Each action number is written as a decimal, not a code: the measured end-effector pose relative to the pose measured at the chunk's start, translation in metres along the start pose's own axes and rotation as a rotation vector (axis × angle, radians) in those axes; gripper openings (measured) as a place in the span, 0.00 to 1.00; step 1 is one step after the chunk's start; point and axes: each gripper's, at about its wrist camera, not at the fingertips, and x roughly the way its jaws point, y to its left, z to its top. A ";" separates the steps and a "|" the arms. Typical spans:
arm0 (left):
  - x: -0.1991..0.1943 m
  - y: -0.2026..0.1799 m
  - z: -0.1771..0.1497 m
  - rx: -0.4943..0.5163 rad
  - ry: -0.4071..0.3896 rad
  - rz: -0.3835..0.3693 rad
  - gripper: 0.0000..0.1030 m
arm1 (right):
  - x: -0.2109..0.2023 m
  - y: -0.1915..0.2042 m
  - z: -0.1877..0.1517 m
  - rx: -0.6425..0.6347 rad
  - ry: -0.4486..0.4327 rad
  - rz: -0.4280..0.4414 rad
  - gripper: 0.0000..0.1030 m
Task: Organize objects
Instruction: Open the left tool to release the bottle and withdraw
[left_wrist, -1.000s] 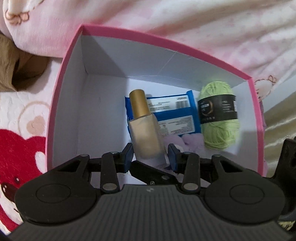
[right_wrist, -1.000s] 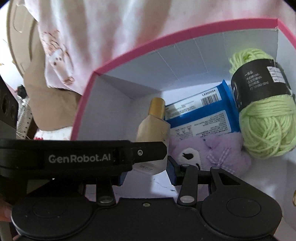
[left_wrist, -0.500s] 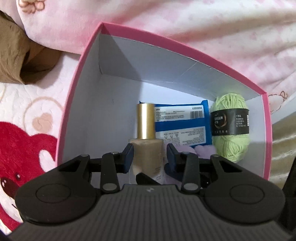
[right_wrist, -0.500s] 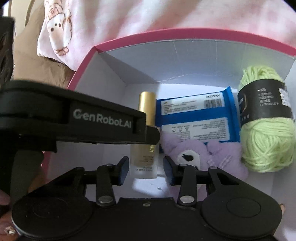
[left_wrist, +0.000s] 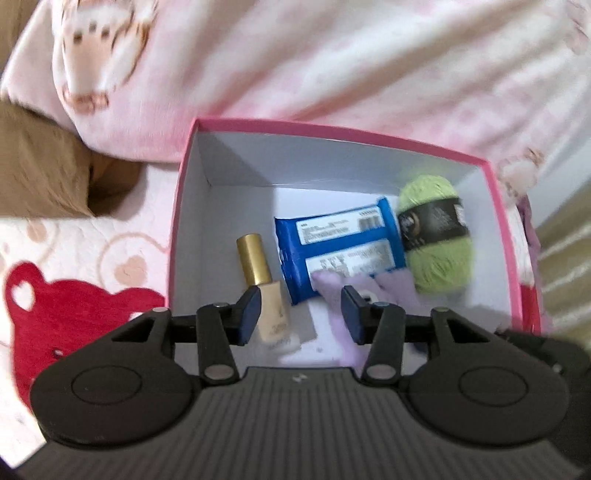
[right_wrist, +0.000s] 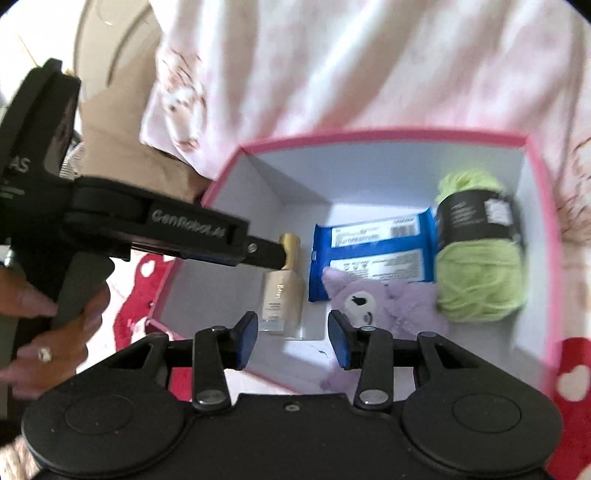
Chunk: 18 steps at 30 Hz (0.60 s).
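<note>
A pink box (left_wrist: 332, 131) (right_wrist: 369, 134) with a white inside holds a gold-capped beige bottle (left_wrist: 264, 291) (right_wrist: 282, 295) lying flat, a blue packet (left_wrist: 340, 243) (right_wrist: 373, 251), a green yarn ball (left_wrist: 436, 232) (right_wrist: 480, 251) and a purple plush toy (left_wrist: 384, 291) (right_wrist: 384, 306). My left gripper (left_wrist: 300, 314) is open and empty above the box's near side, the bottle just by its left finger. It also shows from the side in the right wrist view (right_wrist: 258, 253). My right gripper (right_wrist: 291, 338) is open and empty over the near edge.
The box rests on a pink bedspread with a red bear print (left_wrist: 66, 306). A pink patterned blanket (left_wrist: 295, 55) lies heaped behind the box. A brown cushion (left_wrist: 40, 166) is at the left. A hand (right_wrist: 48, 325) holds the left gripper's handle.
The left gripper let go of the bottle, which now lies in the box. Both grippers opened wider and drew back and up from the box.
</note>
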 end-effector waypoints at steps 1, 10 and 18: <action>-0.009 -0.005 -0.003 0.027 -0.001 0.006 0.47 | -0.010 -0.001 -0.003 -0.007 -0.012 -0.001 0.46; -0.088 -0.055 -0.038 0.182 0.022 -0.009 0.49 | -0.108 -0.005 -0.035 -0.086 -0.076 -0.036 0.46; -0.159 -0.103 -0.069 0.292 0.012 0.014 0.49 | -0.164 0.001 -0.045 -0.184 -0.052 -0.063 0.46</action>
